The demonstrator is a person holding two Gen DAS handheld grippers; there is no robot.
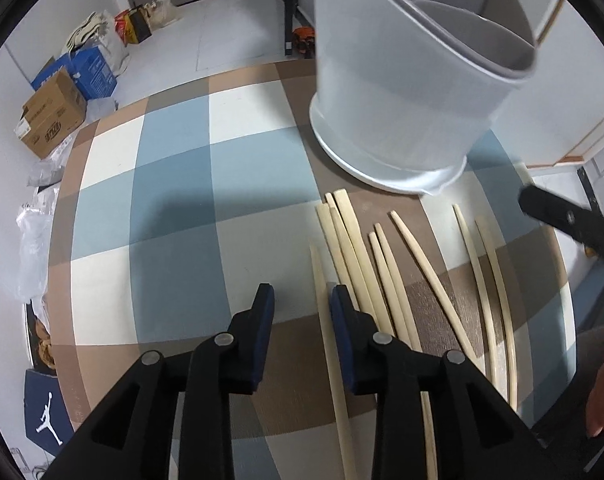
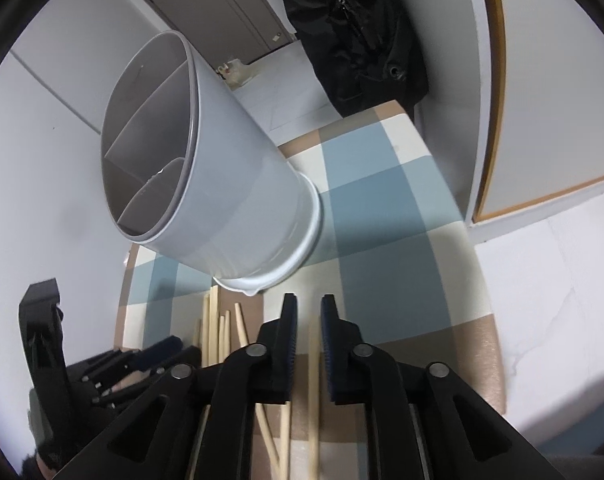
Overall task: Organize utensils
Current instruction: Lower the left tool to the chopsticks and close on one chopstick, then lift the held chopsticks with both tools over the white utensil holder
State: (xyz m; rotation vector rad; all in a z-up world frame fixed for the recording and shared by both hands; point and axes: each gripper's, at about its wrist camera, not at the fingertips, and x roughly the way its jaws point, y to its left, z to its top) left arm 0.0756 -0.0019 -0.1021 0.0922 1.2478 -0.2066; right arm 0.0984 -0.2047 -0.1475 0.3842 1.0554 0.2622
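Over the checked table (image 1: 174, 184), left gripper (image 1: 302, 300) points steeply down, jaws part-spread, one chopstick (image 1: 321, 308) lying loose between; right gripper (image 2: 307, 312) likewise slightly apart astride another chopstick (image 2: 313, 380). Remaining chopsticks (image 1: 401, 260) lie fanned before the grey divided holder (image 1: 401, 92)

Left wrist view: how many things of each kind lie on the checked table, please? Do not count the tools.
Chopsticks: 10 (a few overlap, so the count is close but not certain)
Utensil holder: 1
Total: 11
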